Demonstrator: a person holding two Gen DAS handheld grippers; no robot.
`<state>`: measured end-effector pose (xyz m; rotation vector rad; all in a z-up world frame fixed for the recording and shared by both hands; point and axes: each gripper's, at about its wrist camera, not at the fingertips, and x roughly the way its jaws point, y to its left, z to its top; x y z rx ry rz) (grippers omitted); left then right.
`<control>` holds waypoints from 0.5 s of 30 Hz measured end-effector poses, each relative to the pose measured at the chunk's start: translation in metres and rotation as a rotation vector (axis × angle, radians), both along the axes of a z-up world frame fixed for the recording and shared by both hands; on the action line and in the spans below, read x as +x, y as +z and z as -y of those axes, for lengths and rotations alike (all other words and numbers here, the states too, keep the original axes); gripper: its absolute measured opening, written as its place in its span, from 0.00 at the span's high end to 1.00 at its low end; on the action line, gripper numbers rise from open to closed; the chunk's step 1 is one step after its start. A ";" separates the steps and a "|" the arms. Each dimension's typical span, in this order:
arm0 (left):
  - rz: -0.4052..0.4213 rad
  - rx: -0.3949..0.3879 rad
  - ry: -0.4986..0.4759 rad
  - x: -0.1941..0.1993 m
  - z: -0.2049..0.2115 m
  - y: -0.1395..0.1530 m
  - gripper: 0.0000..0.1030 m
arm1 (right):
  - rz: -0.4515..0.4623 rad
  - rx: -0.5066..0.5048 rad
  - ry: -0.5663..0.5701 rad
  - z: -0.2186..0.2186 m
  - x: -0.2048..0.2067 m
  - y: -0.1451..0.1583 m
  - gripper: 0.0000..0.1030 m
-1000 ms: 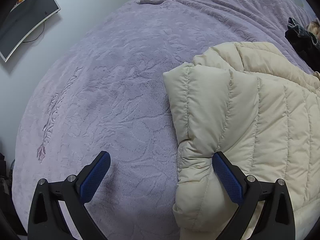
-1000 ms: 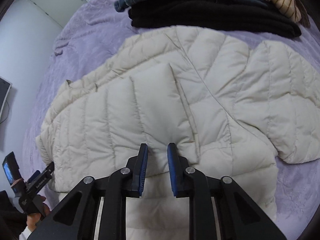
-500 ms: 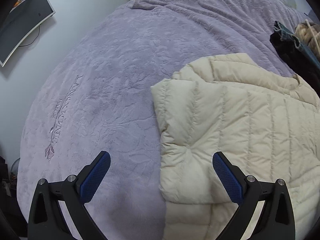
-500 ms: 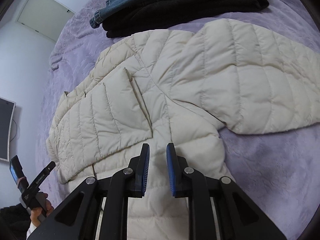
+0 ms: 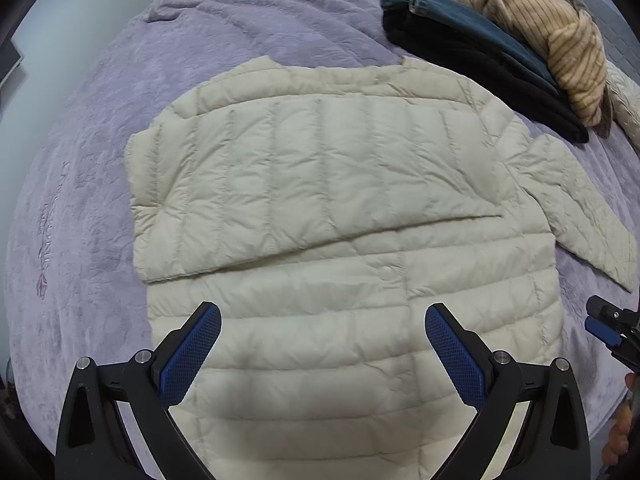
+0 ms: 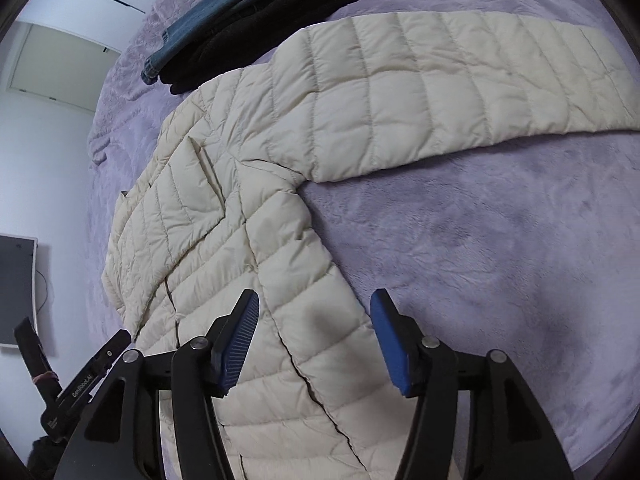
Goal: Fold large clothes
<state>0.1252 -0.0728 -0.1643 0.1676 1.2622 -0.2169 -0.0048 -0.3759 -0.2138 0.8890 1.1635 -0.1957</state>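
Note:
A cream quilted puffer jacket (image 5: pixel 340 208) lies flat on the purple bedspread (image 5: pixel 80 184). Its left sleeve is folded across the chest; the other sleeve (image 6: pixel 460 76) stretches out to the right. My left gripper (image 5: pixel 322 344) hangs above the jacket's lower half, open, with nothing between its blue pads. My right gripper (image 6: pixel 314 340) hovers over the jacket's right side edge, its jaws opening, and nothing is held between them. In the left wrist view the right gripper (image 5: pixel 608 332) shows at the right edge. In the right wrist view the left gripper (image 6: pixel 76 380) shows at the lower left.
A pile of folded clothes sits at the far side of the bed: dark jeans (image 5: pixel 472 36), a black garment (image 5: pixel 480 76) and a striped tan knit (image 5: pixel 560 36). A dark monitor (image 6: pixel 16 288) hangs on the white wall at left. Bare bedspread (image 6: pixel 500 260) lies right of the jacket.
Both grippers have swung right across the jacket. The left one went from the jacket's left edge to over its lower half. The right gripper's jaws went from nearly closed to wide apart.

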 end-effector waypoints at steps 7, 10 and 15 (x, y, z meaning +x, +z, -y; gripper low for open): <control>-0.025 0.003 -0.073 -0.017 0.048 0.001 0.01 | -0.001 0.057 -0.108 0.037 -0.034 -0.009 0.19; -0.030 0.009 -0.094 -0.023 0.064 0.001 0.01 | -0.005 0.076 -0.153 0.053 -0.046 -0.016 0.16; -0.041 0.010 -0.121 -0.029 0.084 -0.002 0.01 | -0.001 0.101 -0.203 0.075 -0.060 -0.025 0.13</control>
